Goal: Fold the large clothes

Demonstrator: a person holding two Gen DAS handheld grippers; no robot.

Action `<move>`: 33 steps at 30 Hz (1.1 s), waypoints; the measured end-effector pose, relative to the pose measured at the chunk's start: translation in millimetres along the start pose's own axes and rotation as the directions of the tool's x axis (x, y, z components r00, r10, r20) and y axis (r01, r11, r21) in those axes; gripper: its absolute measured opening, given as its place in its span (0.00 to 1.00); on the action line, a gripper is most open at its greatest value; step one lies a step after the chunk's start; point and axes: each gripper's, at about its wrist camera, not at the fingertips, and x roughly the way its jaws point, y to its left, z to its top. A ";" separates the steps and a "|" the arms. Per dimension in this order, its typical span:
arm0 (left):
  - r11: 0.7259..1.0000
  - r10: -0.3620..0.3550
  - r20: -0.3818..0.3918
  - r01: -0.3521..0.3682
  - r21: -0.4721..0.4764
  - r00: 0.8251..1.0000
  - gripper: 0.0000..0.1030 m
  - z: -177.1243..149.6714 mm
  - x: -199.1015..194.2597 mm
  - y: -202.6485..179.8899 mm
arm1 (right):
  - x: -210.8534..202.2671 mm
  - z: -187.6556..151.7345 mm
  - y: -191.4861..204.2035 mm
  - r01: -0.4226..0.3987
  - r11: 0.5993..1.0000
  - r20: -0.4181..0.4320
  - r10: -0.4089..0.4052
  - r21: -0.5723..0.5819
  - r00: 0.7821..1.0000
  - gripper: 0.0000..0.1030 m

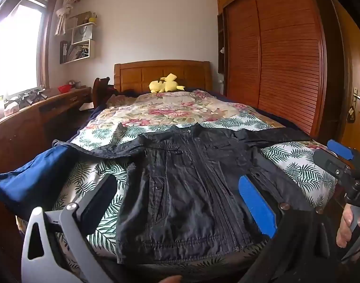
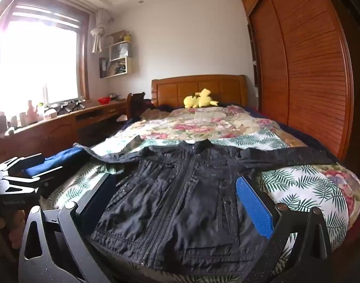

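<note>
A black zip-up jacket (image 1: 187, 184) (image 2: 180, 188) lies face up on the leaf-print bedspread (image 1: 305, 172) (image 2: 305, 188), zipped, with both sleeves spread out sideways and the hem nearest me. My left gripper (image 1: 177, 178) hangs open over the hem's left half with nothing between its fingers. It also shows at the left edge of the right wrist view as the left gripper (image 2: 36, 165). My right gripper (image 2: 175, 178) is open too, above the lower front of the jacket and empty. The left wrist view catches the right gripper (image 1: 333, 158) at its right edge, held by a hand (image 1: 347, 226).
A blue garment (image 1: 33, 181) (image 2: 61, 158) is bunched at the bed's left edge under the jacket's sleeve. A yellow plush toy (image 1: 165, 83) sits by the wooden headboard (image 1: 161, 70). A slatted wardrobe (image 1: 274, 59) runs along the right, a cluttered wooden desk (image 1: 38, 108) along the left.
</note>
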 end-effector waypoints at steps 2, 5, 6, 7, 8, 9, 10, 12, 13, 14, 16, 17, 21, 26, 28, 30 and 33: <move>1.000 -0.001 0.000 0.001 -0.002 1.000 1.00 0.1 0.4 0.4 | 0.6 -0.5 0.2 0.002 1.000 0.000 -0.002 -0.007 1.000 1.00; 1.000 -0.005 -0.002 0.005 -0.002 1.000 1.00 0.4 2.0 1.1 | -2.1 -1.6 0.1 0.001 1.000 0.028 -0.001 -0.007 1.000 1.00; 1.000 -0.004 -0.001 0.004 -0.001 1.000 1.00 0.5 2.6 1.2 | -2.7 -2.2 0.0 0.000 1.000 0.026 0.000 -0.006 1.000 1.00; 1.000 -0.003 -0.001 0.003 0.000 1.000 1.00 0.7 3.3 1.4 | -1.4 -1.6 0.0 0.002 1.000 0.020 -0.001 -0.006 1.000 1.00; 1.000 -0.003 -0.001 0.003 0.000 1.000 1.00 1.0 4.2 1.6 | -1.5 -1.8 -0.4 0.003 1.000 0.020 -0.003 -0.005 1.000 1.00; 1.000 -0.004 0.000 0.004 0.000 1.000 1.00 1.3 5.2 1.9 | -0.7 -0.3 0.2 0.004 1.000 0.019 -0.004 -0.004 1.000 1.00; 1.000 -0.005 0.001 0.005 0.000 1.000 1.00 1.7 6.4 2.2 | -1.3 -0.1 0.3 0.004 1.000 0.019 -0.004 -0.003 1.000 1.00; 1.000 0.004 0.011 -0.004 -0.006 1.000 1.00 -1.2 -1.7 5.2 | -2.9 0.9 0.0 0.004 1.000 0.019 -0.004 0.000 1.000 1.00; 1.000 0.004 0.011 -0.004 -0.007 1.000 1.00 -1.2 -1.5 5.9 | -2.2 0.7 -0.4 0.004 1.000 0.017 -0.004 0.001 1.000 1.00; 1.000 0.004 0.013 -0.004 -0.009 1.000 1.00 -1.3 -1.8 2.5 | -2.5 1.1 -0.5 0.003 1.000 0.016 -0.003 0.001 1.000 1.00; 1.000 0.005 0.012 -0.005 -0.008 1.000 1.00 -1.3 -1.4 2.4 | -2.2 1.1 -1.2 0.002 1.000 0.015 -0.002 0.004 1.000 1.00; 1.000 0.003 0.014 -0.003 -0.010 1.000 1.00 -1.7 -1.7 4.0 | -1.7 1.1 -1.2 0.003 1.000 0.014 -0.003 0.004 1.000 1.00; 1.000 0.000 0.013 0.000 -0.007 1.000 1.00 -2.2 -2.0 4.8 | -0.3 -3.7 -0.9 0.005 1.000 0.011 -0.005 0.005 1.000 1.00; 1.000 0.001 0.017 -0.001 0.000 1.000 1.00 0.0 -4.6 3.8 | 1.6 -4.3 -2.7 0.010 1.000 0.008 -0.010 0.012 1.000 1.00; 1.000 0.001 0.018 -0.001 0.003 1.000 1.00 0.8 -5.1 2.7 | 2.3 -5.3 -3.1 0.010 1.000 0.009 -0.010 0.014 1.000 1.00; 1.000 0.002 0.019 -0.002 0.004 1.000 1.00 1.2 -6.0 1.7 | 2.4 -4.7 -3.8 0.009 1.000 0.008 -0.009 0.014 1.000 1.00; 1.000 0.002 0.022 -0.002 0.006 1.000 1.00 2.6 -8.3 0.3 | 2.5 -4.5 -4.2 0.009 1.000 0.007 -0.009 0.014 1.000 1.00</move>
